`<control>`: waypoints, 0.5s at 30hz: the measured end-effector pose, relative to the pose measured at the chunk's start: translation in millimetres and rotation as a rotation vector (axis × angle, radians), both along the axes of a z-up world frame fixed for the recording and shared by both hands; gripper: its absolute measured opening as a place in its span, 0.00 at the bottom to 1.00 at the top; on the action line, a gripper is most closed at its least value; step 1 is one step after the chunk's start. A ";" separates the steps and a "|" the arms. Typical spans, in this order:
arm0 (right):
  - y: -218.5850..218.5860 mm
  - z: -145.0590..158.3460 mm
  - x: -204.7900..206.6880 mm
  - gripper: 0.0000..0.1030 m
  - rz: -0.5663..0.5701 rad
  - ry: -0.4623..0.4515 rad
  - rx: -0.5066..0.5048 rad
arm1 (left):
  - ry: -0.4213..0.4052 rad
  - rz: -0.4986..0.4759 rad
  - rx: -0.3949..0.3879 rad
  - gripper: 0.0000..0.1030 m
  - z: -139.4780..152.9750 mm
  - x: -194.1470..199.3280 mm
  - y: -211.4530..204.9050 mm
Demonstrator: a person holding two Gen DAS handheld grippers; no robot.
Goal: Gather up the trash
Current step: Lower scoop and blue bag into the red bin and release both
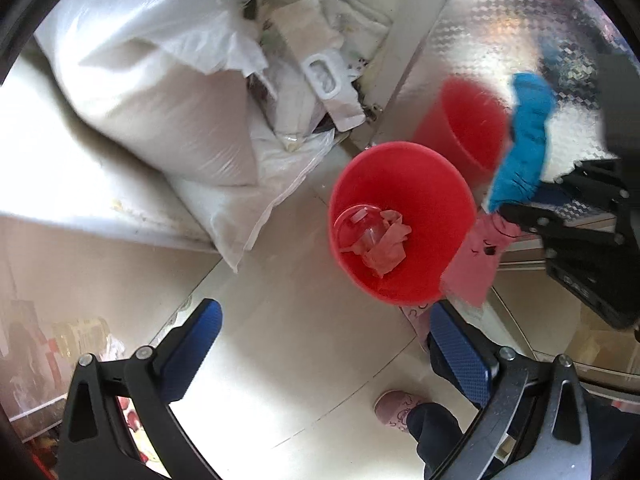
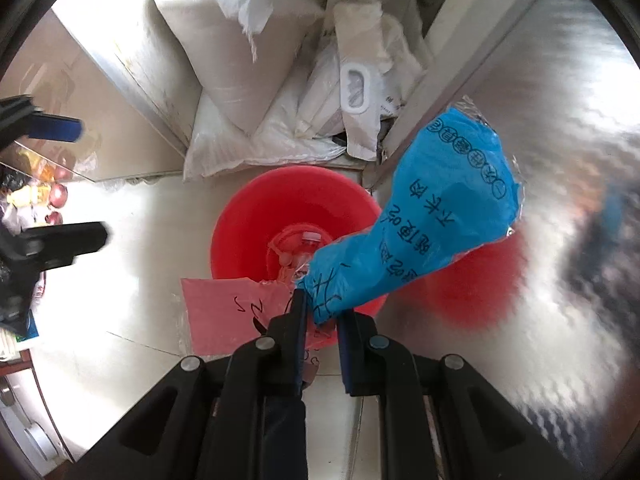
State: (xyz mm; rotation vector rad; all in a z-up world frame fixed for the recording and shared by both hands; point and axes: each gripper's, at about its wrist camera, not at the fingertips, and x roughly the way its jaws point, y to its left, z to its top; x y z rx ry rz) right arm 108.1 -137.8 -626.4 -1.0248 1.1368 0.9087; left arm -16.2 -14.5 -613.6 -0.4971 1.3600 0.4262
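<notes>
Our right gripper (image 2: 322,312) clamps the crumpled blue plastic wrapper (image 2: 436,216) and a pink paper sheet (image 2: 224,312) over the red plastic bin (image 2: 240,232) on the floor, ready to drop; our left gripper (image 1: 324,340) hangs released, empty.

The left tool (image 1: 324,344) points straight down, its blue-padded jaws spread wide with nothing between them. The right tool (image 2: 322,320) points steeply down, jaws nearly together, pinching a blue wrapper (image 2: 432,216) and pink paper (image 2: 228,312).

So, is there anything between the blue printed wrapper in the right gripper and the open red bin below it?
Nothing visible: the blue printed wrapper hangs directly over the red bin, whose mouth is open.
</notes>
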 end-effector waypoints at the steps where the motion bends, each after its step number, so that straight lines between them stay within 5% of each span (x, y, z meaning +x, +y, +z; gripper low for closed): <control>1: 0.9 -3.6 1.0 0.23 -0.005 0.007 -0.009 | -0.001 0.005 -0.002 1.00 -2.9 -3.9 1.5; 4: 3.2 -9.4 3.2 0.66 -0.004 0.032 -0.022 | -0.006 0.018 -0.014 1.00 -3.0 -12.4 1.6; 5: 2.7 -8.1 2.9 0.71 -0.002 0.029 -0.021 | -0.010 0.023 -0.018 1.00 -3.1 -13.9 1.7; 10: -4.7 12.0 -2.9 0.82 -0.017 0.012 -0.020 | -0.026 0.043 0.006 1.00 20.1 -27.2 -5.1; 15: -13.9 81.8 -28.8 0.88 -0.016 0.014 0.074 | -0.070 0.065 0.052 1.00 83.2 -44.4 -16.8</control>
